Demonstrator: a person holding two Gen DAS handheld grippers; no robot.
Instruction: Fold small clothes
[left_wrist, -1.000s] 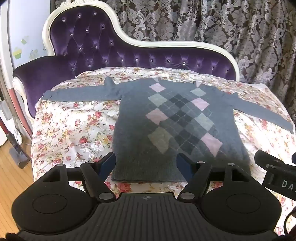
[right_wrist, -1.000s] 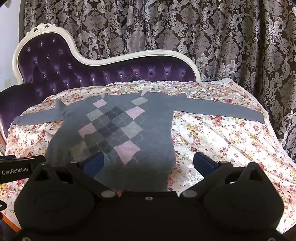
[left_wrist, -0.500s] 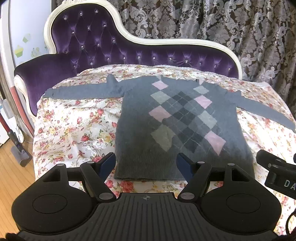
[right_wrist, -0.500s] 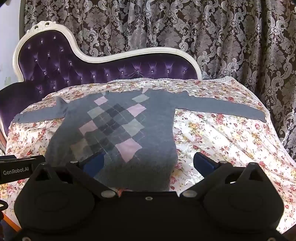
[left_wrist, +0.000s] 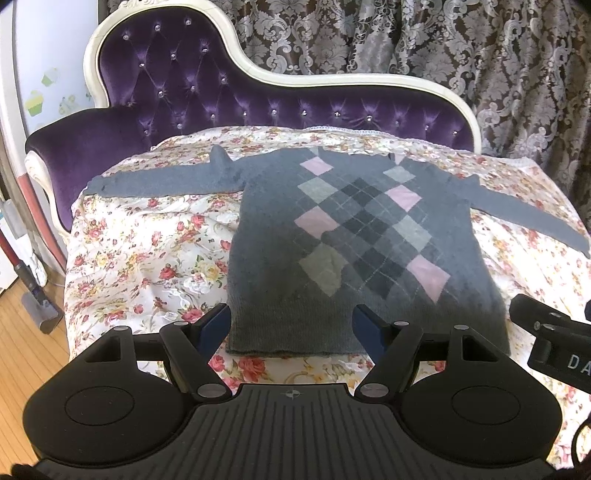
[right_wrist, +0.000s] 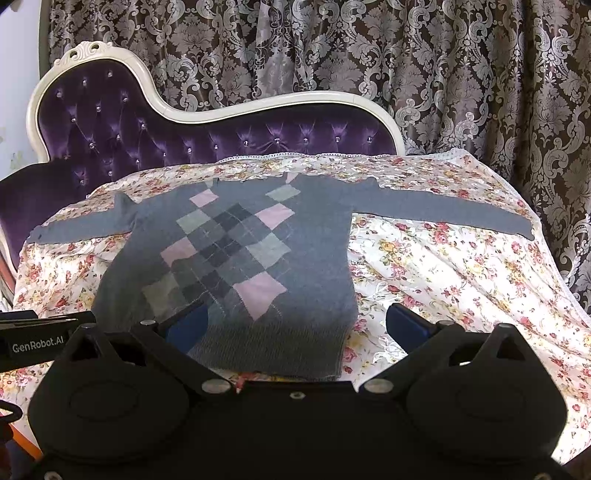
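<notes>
A small grey sweater (left_wrist: 280, 258) with a pink and grey diamond pattern lies flat, front up, on a floral cloth (left_wrist: 147, 258), both sleeves spread out sideways. It also shows in the right wrist view (right_wrist: 314, 266). My left gripper (left_wrist: 291, 326) is open and empty, hovering above the sweater's bottom hem near its left corner. My right gripper (right_wrist: 295, 325) is open and empty, above the hem near its right corner. The left sleeve (left_wrist: 155, 182) reaches to the cloth's left edge; the right sleeve (right_wrist: 443, 214) reaches to the right.
The floral cloth covers a purple tufted sofa (left_wrist: 177, 92) with a white carved frame. Patterned curtains (right_wrist: 443, 74) hang behind. A wooden floor (left_wrist: 22, 350) and a vacuum head (left_wrist: 40, 310) lie at the left. The other gripper's body (left_wrist: 554, 343) shows at the right.
Both grippers have drawn slightly forward and lower toward the sweater's hem. The sweater has not moved. Both stay open.
</notes>
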